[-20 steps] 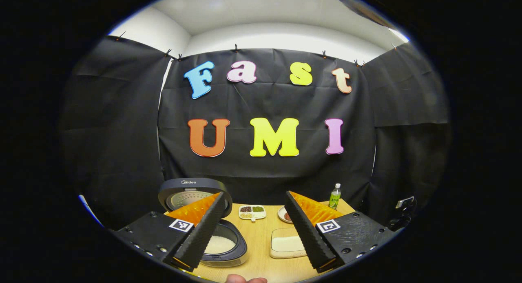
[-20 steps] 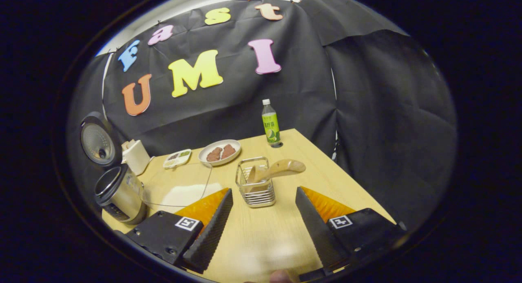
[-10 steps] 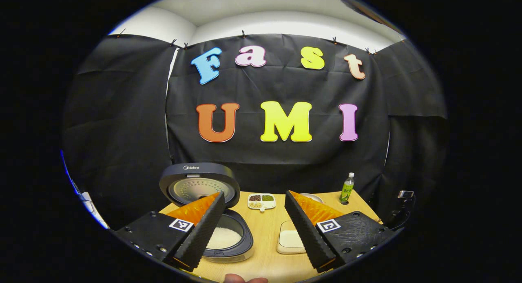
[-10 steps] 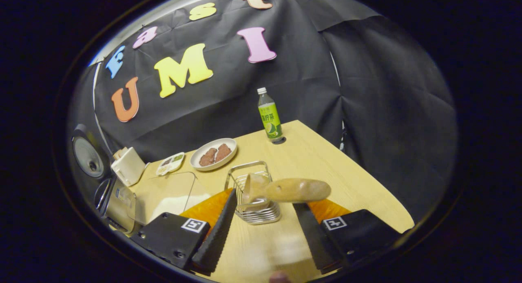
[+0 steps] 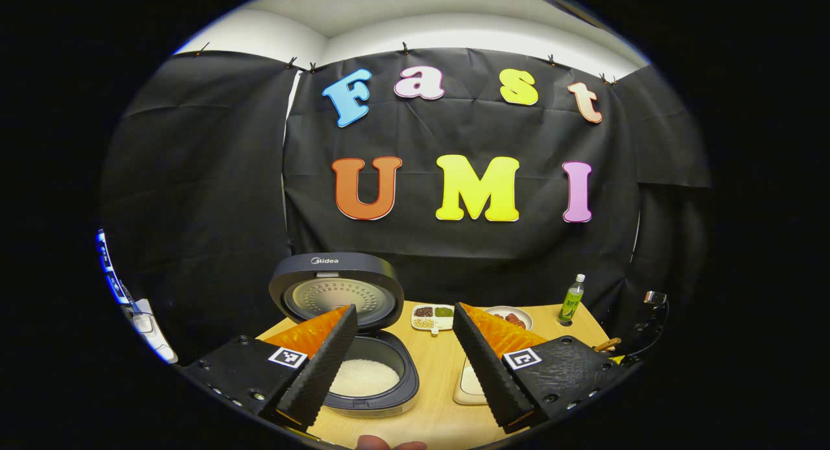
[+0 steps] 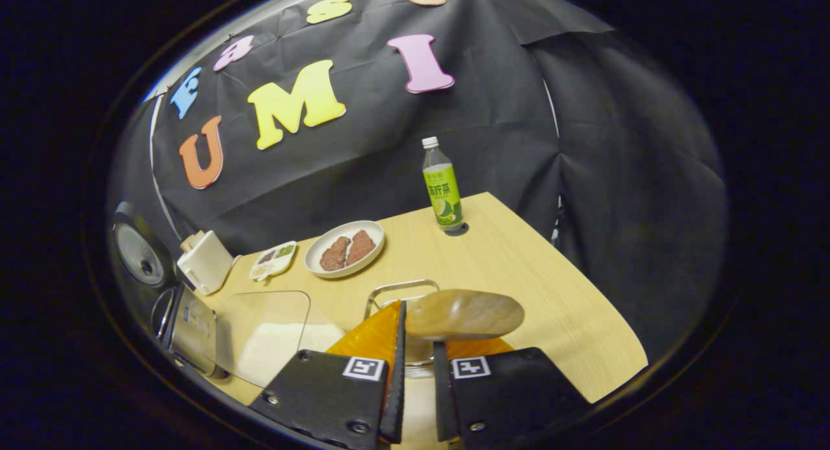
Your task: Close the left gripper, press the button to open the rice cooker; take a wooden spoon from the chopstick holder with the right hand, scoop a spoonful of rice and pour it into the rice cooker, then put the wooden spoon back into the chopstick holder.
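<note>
Right gripper pinching the wooden spoon over the chopstick holder; left gripper spread wide above the open rice cooker.

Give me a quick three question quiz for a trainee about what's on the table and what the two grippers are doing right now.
1. True or false: the rice cooker lid is up.
2. The right gripper has closed around what? A) bottle B) wooden spoon C) plate
3. Fill in: the bottle stands at the table's far ____.

Key:
1. True; rice shows in the pot.
2. B, the wooden spoon, at the wire holder.
3. Corner.
</note>
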